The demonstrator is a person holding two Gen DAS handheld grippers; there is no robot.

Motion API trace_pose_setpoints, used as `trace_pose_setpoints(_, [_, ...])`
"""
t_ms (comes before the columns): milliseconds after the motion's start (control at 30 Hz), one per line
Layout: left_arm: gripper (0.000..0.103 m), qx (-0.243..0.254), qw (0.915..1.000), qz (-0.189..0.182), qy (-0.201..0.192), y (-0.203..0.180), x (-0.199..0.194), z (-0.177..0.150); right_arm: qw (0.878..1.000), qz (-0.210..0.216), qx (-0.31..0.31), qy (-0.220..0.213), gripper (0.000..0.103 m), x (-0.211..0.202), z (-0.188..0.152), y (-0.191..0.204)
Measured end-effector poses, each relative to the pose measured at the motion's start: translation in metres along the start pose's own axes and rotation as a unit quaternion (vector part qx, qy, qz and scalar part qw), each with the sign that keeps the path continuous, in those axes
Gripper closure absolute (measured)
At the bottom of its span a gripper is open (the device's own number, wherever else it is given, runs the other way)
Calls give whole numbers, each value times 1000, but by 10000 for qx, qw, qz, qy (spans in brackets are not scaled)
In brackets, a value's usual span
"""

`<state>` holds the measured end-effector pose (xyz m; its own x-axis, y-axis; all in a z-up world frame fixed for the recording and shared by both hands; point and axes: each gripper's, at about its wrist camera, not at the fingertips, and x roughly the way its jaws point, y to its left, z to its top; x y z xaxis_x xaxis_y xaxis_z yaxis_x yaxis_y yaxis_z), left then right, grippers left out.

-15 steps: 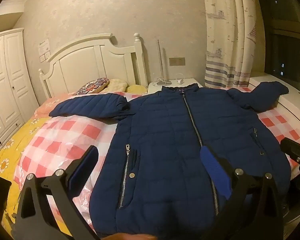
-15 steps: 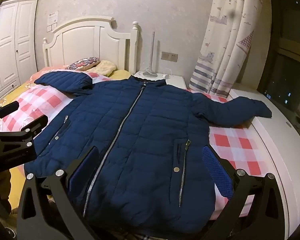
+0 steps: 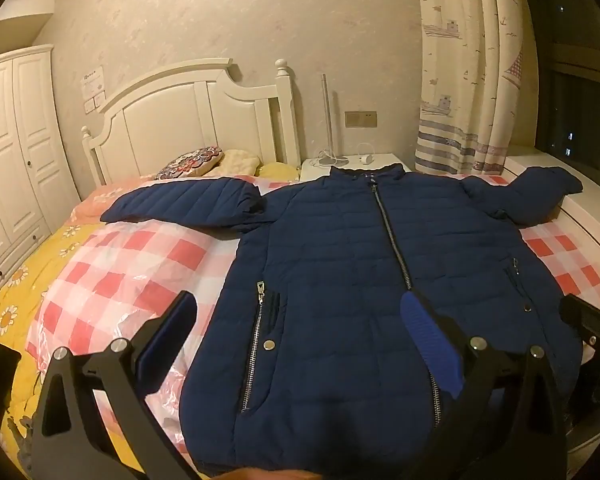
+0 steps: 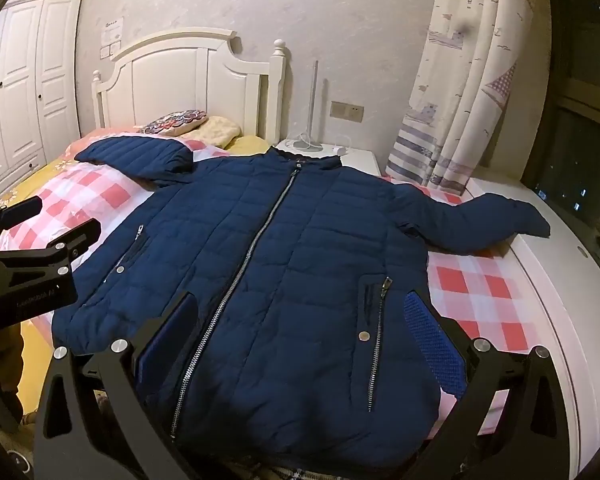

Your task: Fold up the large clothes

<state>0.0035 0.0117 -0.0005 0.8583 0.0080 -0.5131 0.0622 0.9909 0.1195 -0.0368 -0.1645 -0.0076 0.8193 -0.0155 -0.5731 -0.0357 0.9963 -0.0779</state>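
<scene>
Navy quilted jacket (image 3: 352, 280) lay face up, zipped, spread flat across the bed (image 3: 32, 300), collar toward the far headboard (image 3: 188, 120), hem at the near edge. Under it sat a red-and-white checked cover (image 3: 132, 264) with a glossy plastic look. Both sleeves were out: the left one rested on the checked cover toward the pillows (image 3: 204, 160), the right one reached onto the white ledge (image 4: 560, 280) below the curtain (image 4: 460, 100). I noted the left gripper (image 3: 300, 340) held above the near left part of the jacket, jaws spread wide, nothing between the pads, tilted downward. My right gripper (image 4: 300, 340) hovered over the near right part, jaws likewise wide and empty, also angled down. Neither touched fabric as far as I could tell. From the right wrist view the left gripper showed at the left border, just beside the jacket's left side. White nightstand (image 4: 352, 156) stood behind the collar.
</scene>
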Motion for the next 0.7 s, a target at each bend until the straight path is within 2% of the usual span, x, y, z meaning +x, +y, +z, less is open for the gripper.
trace_pose_setpoints(700, [2, -40, 9999, -92, 22, -1, -1, -2, 10000, 19, 11, 65, 4, 2, -1, 3])
